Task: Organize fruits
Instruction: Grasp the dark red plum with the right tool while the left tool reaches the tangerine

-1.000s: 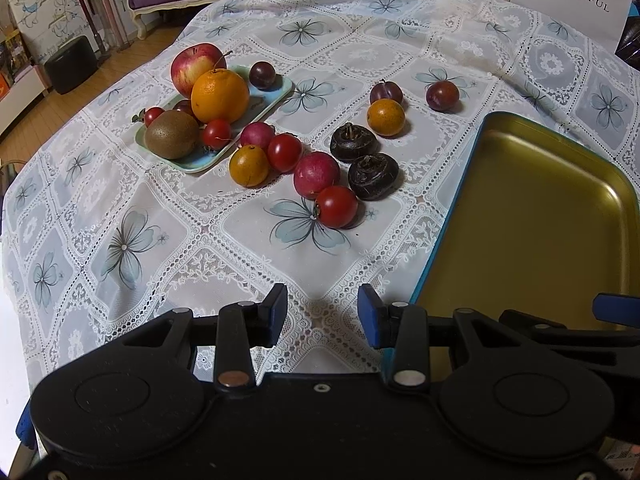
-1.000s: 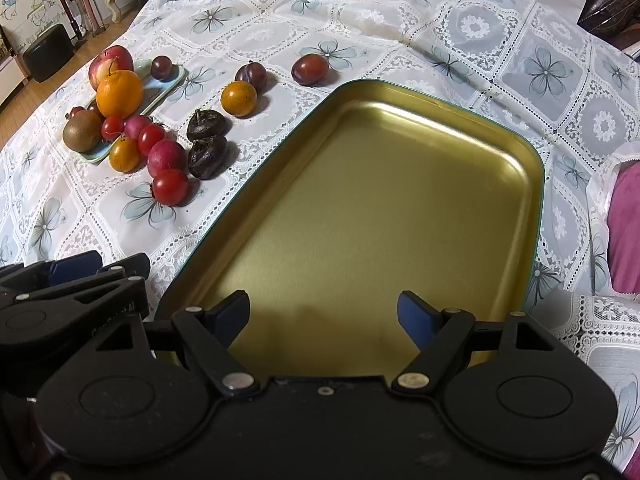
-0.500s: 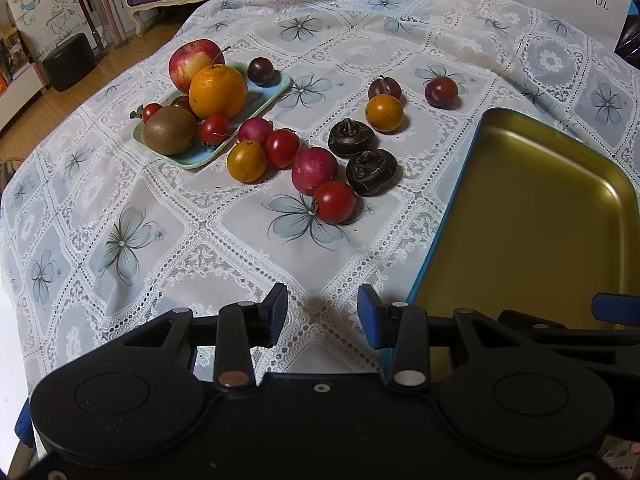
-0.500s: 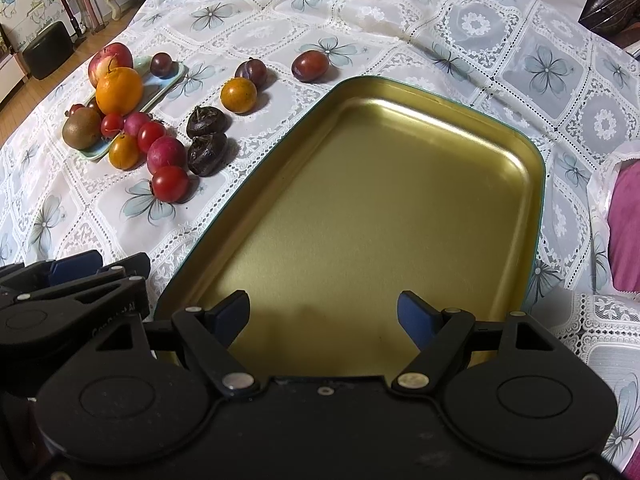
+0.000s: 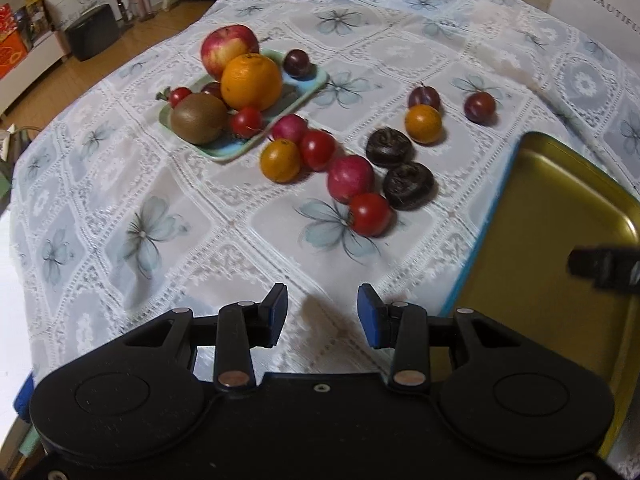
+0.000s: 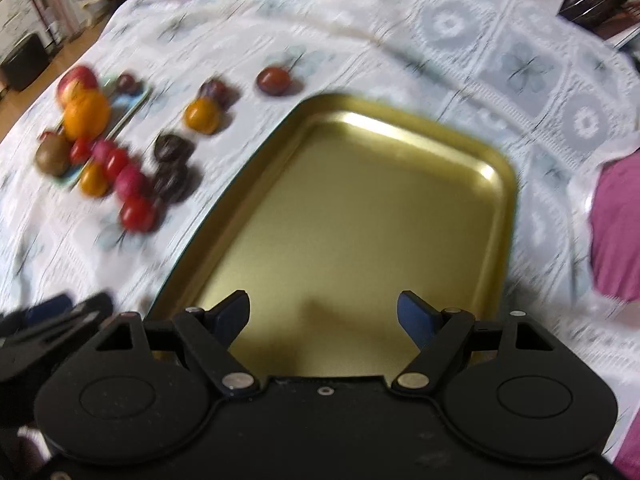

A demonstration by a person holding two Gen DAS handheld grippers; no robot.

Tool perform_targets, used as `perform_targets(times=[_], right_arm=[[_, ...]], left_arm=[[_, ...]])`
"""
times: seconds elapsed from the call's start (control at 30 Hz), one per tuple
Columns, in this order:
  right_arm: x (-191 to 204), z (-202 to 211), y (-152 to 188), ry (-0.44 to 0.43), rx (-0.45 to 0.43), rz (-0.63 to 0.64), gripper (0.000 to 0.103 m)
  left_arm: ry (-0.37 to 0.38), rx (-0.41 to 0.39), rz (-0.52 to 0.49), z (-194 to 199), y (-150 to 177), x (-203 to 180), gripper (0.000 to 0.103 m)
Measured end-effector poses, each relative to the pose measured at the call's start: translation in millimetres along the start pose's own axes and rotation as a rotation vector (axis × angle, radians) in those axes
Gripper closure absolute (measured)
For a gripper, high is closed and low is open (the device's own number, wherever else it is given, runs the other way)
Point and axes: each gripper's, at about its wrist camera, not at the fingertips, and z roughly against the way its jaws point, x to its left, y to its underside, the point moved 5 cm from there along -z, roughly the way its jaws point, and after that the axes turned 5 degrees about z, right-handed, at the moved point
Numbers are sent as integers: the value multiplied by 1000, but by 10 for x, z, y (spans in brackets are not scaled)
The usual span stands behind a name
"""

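Loose fruit lies on the lace tablecloth: a red tomato, a pink-red fruit, two dark water chestnuts, small oranges and plums. A pale green dish holds an apple, an orange and a kiwi. An empty gold tray sits to the right. My left gripper is open, low over bare cloth short of the tomato. My right gripper is open over the tray's near end; that view is blurred.
A white paper bag stands at the table's far right. A magenta cloth lies right of the tray. Past the table's left edge are a wooden floor, a black bin and a sofa.
The left gripper has moved forward and left, so the fruit looms nearer. The right gripper is swinging, blurring its view, with the tray now closer. Both stay open.
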Motion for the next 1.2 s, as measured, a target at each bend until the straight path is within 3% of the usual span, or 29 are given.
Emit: perform_targets(times=[0.27,0.4,0.6,0.7,0.83,0.93,0.97,1.0,1.07,1.2], right_arm=[[-88,-16,-566,-56,-65,18,20],[-63,-143,-927,-91,-43,20,20],[-85,-288,-1512,-148,-70,-29,21],[-63,-386,-1717,-166,-80,-46,21],[-9,-580,-1939,-186,-74,-29,23],[14,-761,-2002,-187,-56,4,45],[22,-836,-2003,-188,-39,22,60],[25,-924,-1995,-188,-14,40,70],[4,-1077,-1946,-197,26,35,71],[-30,-1230,-1931,-233,38,-23,68]], left_arm=[[-61,-18,-44,61,-495,-38,54],[-26,-5,-9,29,-833,-20,54],[-56,-26,72,-226,-1236,74,54],[-55,9,73,-431,-1294,91,54],[59,56,105,-631,-1229,114,54],[71,115,128,-776,-1156,145,54],[52,118,131,-805,-1148,152,54],[32,121,131,-820,-1147,159,54],[2,113,122,-813,-1147,168,55],[22,98,83,-764,-1149,133,55]])
